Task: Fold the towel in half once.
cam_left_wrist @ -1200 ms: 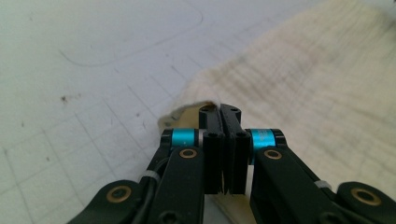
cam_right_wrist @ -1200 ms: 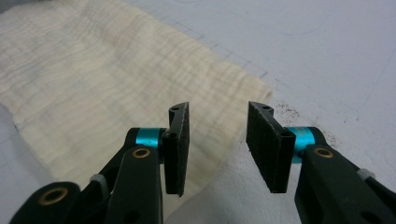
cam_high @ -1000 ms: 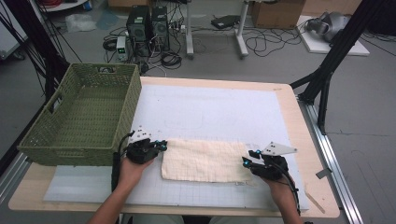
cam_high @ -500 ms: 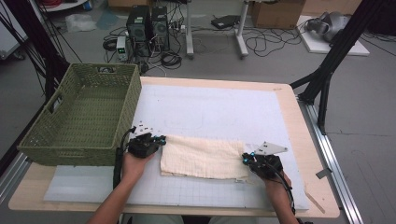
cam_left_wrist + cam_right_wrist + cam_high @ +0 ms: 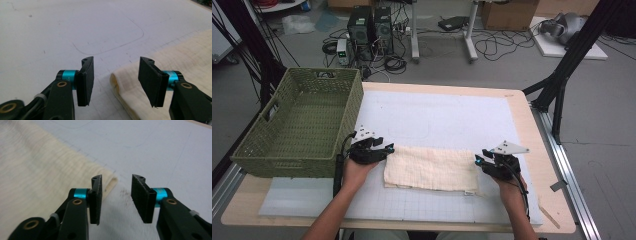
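Folded cloth (image 5: pixel 428 168) lies lengthwise left to right, low centre.
Left gripper (image 5: pixel 384 149) and right gripper (image 5: pixel 479 161) flank its ends, jaws just opened, pinching nothing.

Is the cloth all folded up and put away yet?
Folded, yes: the cream cloth lies as a neat strip on the white mat. Both tongs, left and right, have just opened and sit at its ends, holding nothing. It probably still has to go into the green basket.
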The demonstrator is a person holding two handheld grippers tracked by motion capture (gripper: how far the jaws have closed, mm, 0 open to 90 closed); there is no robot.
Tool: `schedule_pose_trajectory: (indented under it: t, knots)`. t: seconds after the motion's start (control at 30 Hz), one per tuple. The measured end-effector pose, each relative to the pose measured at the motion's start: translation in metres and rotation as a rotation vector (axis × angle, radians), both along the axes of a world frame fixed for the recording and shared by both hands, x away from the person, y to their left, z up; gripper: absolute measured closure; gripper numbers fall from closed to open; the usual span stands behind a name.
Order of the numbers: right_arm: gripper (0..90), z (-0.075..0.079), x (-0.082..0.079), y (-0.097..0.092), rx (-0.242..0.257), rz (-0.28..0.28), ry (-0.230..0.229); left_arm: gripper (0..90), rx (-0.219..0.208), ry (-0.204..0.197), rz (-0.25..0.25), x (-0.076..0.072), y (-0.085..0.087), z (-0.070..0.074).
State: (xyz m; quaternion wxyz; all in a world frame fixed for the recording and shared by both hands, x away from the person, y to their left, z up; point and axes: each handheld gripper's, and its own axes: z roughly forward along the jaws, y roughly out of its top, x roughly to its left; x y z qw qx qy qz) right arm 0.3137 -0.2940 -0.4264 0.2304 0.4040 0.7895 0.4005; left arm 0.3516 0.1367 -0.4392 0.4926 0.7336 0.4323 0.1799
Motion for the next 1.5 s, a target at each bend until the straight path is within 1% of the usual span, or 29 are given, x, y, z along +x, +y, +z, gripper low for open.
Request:
schedule_pose_trajectory:
  t: [0.07,0.13,0.17,0.2,0.23,0.27,0.3,0.33,0.37,0.4,0.43,0.47,0.53,0.57,0.63,0.67,0.73,0.8,0.87,0.93,0.97,1.03,1.07,1.1,1.17,1.27,1.37,1.43,1.5]
  knots:
    - [52.2,-0.001,0.012,0.004,0.02,0.026,0.012,44.9,0.005,0.033,-0.005,0.008,-0.002,0.0]
    - [49.2,-0.004,0.024,0.011,-0.003,0.061,0.033,43.9,0.013,0.065,-0.028,0.016,-0.005,-0.001]
    - [49.1,-0.006,0.027,0.014,-0.01,0.072,0.044,44.0,0.037,0.086,-0.029,0.02,-0.008,-0.003]
    - [49.1,-0.01,0.033,0.017,-0.015,0.083,0.071,43.9,0.046,0.098,-0.027,0.022,-0.009,-0.005]
    - [50.7,-0.014,0.038,0.018,-0.025,0.096,0.088,44.1,0.056,0.111,-0.031,0.024,-0.01,-0.007]
    - [56.8,-0.017,0.04,0.019,-0.036,0.104,0.112,46.8,0.068,0.121,-0.044,0.025,-0.012,-0.009]
    - [61.5,-0.021,0.043,0.018,-0.032,0.121,0.133,50.2,0.079,0.128,-0.056,0.025,-0.013,-0.011]
    - [67.8,-0.021,0.044,0.016,0.003,0.128,0.15,53.7,0.101,0.131,-0.069,0.025,-0.015,-0.013]
    - [79.7,-0.022,0.045,0.015,0.017,0.14,0.157,56.9,0.12,0.119,-0.075,0.024,-0.015,-0.012]
    - [82.6,-0.022,0.045,0.015,0.02,0.171,0.157,75.7,0.125,0.116,-0.109,0.023,-0.015,-0.012]
    - [83.8,-0.021,0.045,0.016,0.006,0.172,0.154,84.0,0.14,0.105,-0.107,0.022,-0.016,-0.011]
    - [84.3,-0.02,0.044,0.017,-0.01,0.165,0.14,85.9,0.148,0.094,-0.104,0.022,-0.016,-0.01]
    - [84.6,-0.018,0.043,0.016,-0.032,0.134,0.111,86.5,0.12,0.067,-0.069,0.022,-0.014,-0.008]
    - [84.6,-0.017,0.043,0.015,-0.024,0.11,0.098,86.5,0.093,0.057,-0.05,0.022,-0.014,-0.007]
    - [84.6,-0.015,0.043,0.015,-0.033,0.077,0.061,86.5,0.083,0.03,-0.03,0.022,-0.016,-0.006]
    - [84.6,-0.014,0.044,0.017,-0.047,0.054,0.048,86.6,0.094,0.019,-0.023,0.023,-0.018,-0.006]
    - [84.5,-0.014,0.046,0.022,-0.086,0.026,0.032,86.6,0.094,0.02,0.0,0.026,-0.021,-0.007]
    - [84.4,-0.016,0.048,0.025,-0.101,-0.011,0.025,86.5,0.112,0.025,0.016,0.029,-0.024,-0.009]
    - [84.2,-0.018,0.051,0.03,-0.14,-0.03,0.026,86.4,0.133,0.04,0.021,0.031,-0.027,-0.011]
    - [83.4,-0.021,0.052,0.033,-0.171,-0.033,0.022,85.9,0.144,0.038,0.025,0.031,-0.028,-0.011]
    - [81.8,-0.021,0.052,0.033,-0.168,-0.036,0.024,85.0,0.134,0.041,0.032,0.031,-0.027,-0.01]
    - [74.4,-0.019,0.051,0.03,-0.161,-0.051,0.021,74.8,0.121,0.042,0.056,0.031,-0.023,-0.009]
    - [71.5,-0.017,0.05,0.029,-0.147,-0.061,0.019,67.2,0.087,0.044,0.062,0.031,-0.018,-0.006]
    - [68.1,-0.014,0.047,0.024,-0.125,-0.07,0.005,62.0,0.066,0.038,0.063,0.03,-0.014,-0.004]
    - [61.9,-0.008,0.042,0.017,-0.084,-0.074,-0.011,53.6,0.04,0.031,0.06,0.027,-0.007,0.001]
    - [55.4,-0.002,0.031,0.005,-0.036,-0.066,-0.022,52.1,0.022,0.025,0.032,0.018,-0.001,0.005]
    - [51.4,-0.002,0.017,-0.001,-0.017,-0.042,-0.028,50.3,0.017,0.031,-0.01,0.009,0.0,0.004]
    - [49.0,-0.003,0.009,-0.002,-0.006,-0.019,-0.022,49.5,0.015,0.054,-0.052,0.004,-0.002,0.005]
    - [45.7,-0.007,-0.002,0.0,0.019,0.019,-0.004,49.6,0.016,0.025,-0.079,-0.003,-0.006,0.006]
